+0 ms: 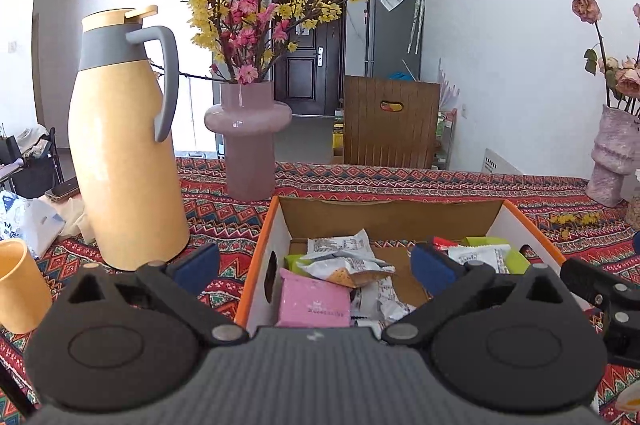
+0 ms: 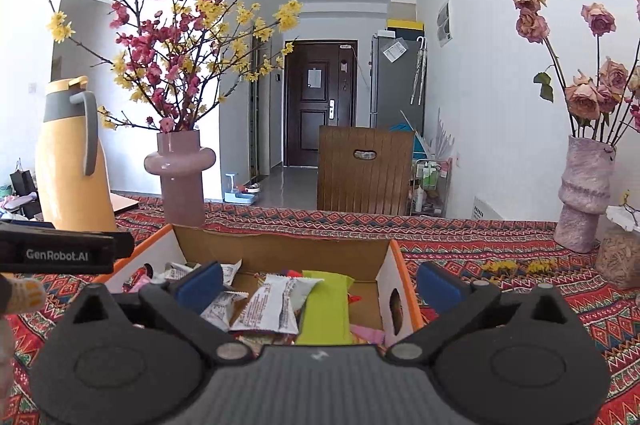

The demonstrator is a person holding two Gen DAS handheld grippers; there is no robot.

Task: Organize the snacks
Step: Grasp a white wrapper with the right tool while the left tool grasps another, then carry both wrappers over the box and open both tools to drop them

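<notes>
Both tongs (image 1: 314, 267) (image 2: 320, 285) agape — snack box (image 1: 256, 261) just ahead, nothing gripped

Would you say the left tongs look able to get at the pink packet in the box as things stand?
Probably yes: the left tongs stand open just above the pink packet, which lies uncovered at the near left of the open-topped box.

A patterned tablecloth (image 1: 440, 185) is covering the table. A cardboard box (image 1: 256, 261), yellow jug (image 1: 120, 161) and pink vase (image 1: 248, 145) are sitting on it.
</notes>
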